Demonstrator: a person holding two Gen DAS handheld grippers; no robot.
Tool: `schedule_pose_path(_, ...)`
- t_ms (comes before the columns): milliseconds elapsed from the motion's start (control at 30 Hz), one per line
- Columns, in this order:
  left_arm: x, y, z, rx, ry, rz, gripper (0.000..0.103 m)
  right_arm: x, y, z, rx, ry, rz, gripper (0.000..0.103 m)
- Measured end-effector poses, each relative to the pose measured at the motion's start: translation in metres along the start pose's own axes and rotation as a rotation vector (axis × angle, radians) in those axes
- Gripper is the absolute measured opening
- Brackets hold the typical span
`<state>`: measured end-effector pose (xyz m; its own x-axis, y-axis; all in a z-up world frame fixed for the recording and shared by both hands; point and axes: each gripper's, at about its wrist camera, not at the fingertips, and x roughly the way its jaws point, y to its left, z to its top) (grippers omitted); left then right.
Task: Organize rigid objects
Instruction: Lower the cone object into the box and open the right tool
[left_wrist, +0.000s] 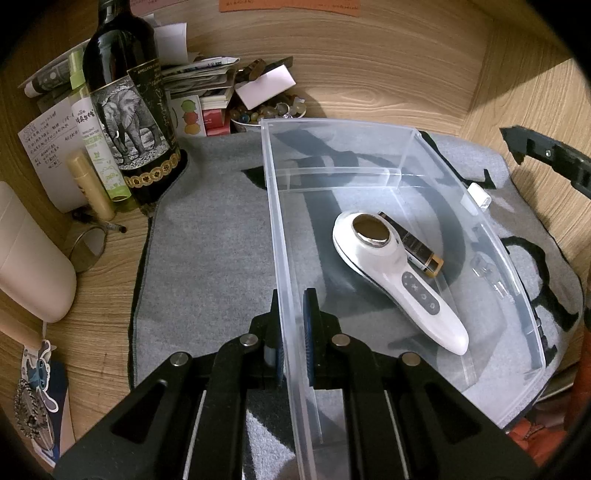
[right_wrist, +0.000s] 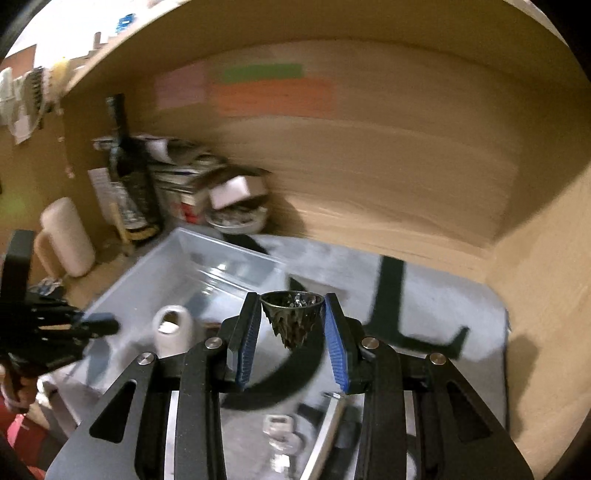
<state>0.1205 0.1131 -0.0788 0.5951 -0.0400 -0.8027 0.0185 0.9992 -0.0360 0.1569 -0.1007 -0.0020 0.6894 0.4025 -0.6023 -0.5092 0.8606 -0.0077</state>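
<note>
A clear plastic bin (left_wrist: 480, 258) lies on a grey mat (left_wrist: 207, 258). My left gripper (left_wrist: 293, 306) is shut on the bin's near left wall. Inside lie a white handheld device (left_wrist: 391, 273) with a dark oval head and a battery (left_wrist: 417, 247) beside it. In the right wrist view my right gripper (right_wrist: 291, 308) is shut on a small dark cone-shaped cup (right_wrist: 290, 319), held in the air over the mat to the right of the bin (right_wrist: 155, 269). The white device (right_wrist: 173, 328) shows in the bin, and the left gripper (right_wrist: 55, 325) is at the left edge.
A wine bottle (left_wrist: 125, 99) with an elephant label, spray bottle, tubes, papers and a bowl of beads (left_wrist: 266, 112) crowd the back left. A pale cylinder (left_wrist: 29, 258) lies at left. Wooden walls close in behind and right. Small clear pieces (right_wrist: 279, 430) lie on the mat below the right gripper.
</note>
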Motion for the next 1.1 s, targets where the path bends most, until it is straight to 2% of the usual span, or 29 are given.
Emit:
schedule_pose_path(267, 0.000, 0.000, 0.000, -0.001, -0.001, 0.001, 0.008, 0.016, 0.045, 0.004, -0.077, 0.028, 0.088, 0.031)
schedule_pose_path(500, 0.000, -0.001, 0.000, -0.002, -0.002, -0.001, 0.008, 0.048, 0.065, -0.011, -0.110, 0.140, 0.126, 0.031)
schedule_pose_path(633, 0.000, -0.001, 0.001, -0.002, -0.003, -0.001, 0.008, 0.061, 0.071, -0.019, -0.128, 0.192, 0.127, 0.031)
schedule_pose_path(1100, 0.000, -0.002, 0.002, -0.002, -0.005, -0.001, 0.008, 0.064, 0.086, -0.027, -0.204, 0.222, 0.108, 0.032)
